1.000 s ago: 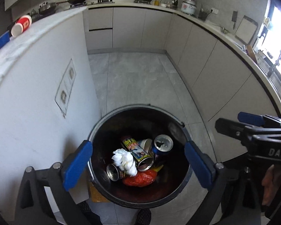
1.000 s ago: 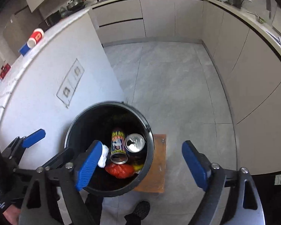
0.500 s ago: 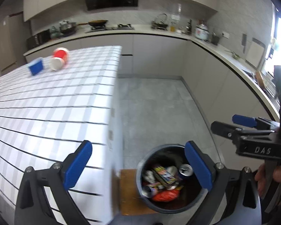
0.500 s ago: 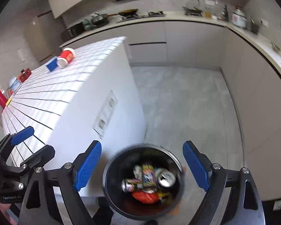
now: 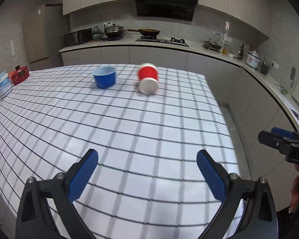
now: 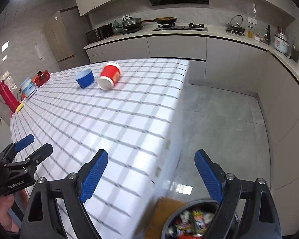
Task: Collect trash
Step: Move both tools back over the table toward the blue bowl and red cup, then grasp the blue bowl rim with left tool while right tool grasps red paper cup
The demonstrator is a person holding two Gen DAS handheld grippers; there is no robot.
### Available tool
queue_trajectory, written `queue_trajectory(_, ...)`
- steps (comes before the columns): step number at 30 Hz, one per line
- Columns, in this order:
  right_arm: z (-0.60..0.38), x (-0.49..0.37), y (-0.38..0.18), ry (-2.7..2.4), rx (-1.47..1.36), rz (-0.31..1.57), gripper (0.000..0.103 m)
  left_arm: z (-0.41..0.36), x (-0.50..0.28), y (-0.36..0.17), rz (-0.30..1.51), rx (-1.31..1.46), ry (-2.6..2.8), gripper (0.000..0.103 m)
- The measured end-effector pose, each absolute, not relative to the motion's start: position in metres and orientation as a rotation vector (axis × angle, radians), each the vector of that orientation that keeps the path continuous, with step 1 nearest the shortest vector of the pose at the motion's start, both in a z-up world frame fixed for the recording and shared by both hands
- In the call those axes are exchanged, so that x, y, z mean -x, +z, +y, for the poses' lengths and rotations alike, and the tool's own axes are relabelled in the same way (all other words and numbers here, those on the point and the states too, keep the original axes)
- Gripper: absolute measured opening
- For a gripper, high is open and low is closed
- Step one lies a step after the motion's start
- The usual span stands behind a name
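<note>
On the far part of the white counter with the black grid pattern (image 5: 129, 139), a red paper cup with a white base (image 5: 148, 78) lies tipped on its side, its base turned toward the cameras, and just beside it stands a blue plastic bowl with a pale inside (image 5: 105, 77), upright. These look like the remaining trash. The black round trash bin (image 6: 191, 222), already holding cans and wrappers, sits on the floor at the near end of the counter, on a brown cardboard sheet (image 6: 165, 209).

The left gripper (image 5: 147, 172) hangs over the near counter with its blue pads spread wide and nothing between them. The right gripper (image 6: 151, 171) is likewise wide apart and empty, straddling the counter edge above the bin.

The chief risk is the fallen cup: being round and on its side, it would likely roll away if one pad nudged it first, possibly off the counter's right edge. Pinching its thin wall hard could crush it and let it slip. The bowl stands close enough that a wide approach to the cup might knock it. With both grippers near each other, they could also collide when reaching for the same spot.
</note>
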State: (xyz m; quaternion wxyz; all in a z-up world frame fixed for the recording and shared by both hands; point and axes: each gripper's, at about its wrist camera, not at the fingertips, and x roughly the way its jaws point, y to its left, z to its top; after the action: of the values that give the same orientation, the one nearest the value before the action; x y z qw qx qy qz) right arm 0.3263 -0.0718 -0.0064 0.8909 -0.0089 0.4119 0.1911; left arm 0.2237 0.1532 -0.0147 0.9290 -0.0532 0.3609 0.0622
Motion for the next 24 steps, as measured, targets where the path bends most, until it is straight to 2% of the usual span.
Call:
queue_trajectory(14,0.087,-0.418,0.001,0.381,0.015,0.886,0.09,0.284,-0.305,-0.023,0.755,0.139,0.112,0.096)
queue_trajectory(24,0.137,-0.489,-0.023,0.318,-0.018,0.948,0.09,0.313,-0.387,-0.046,0.795,0.136,0.044,0.096)
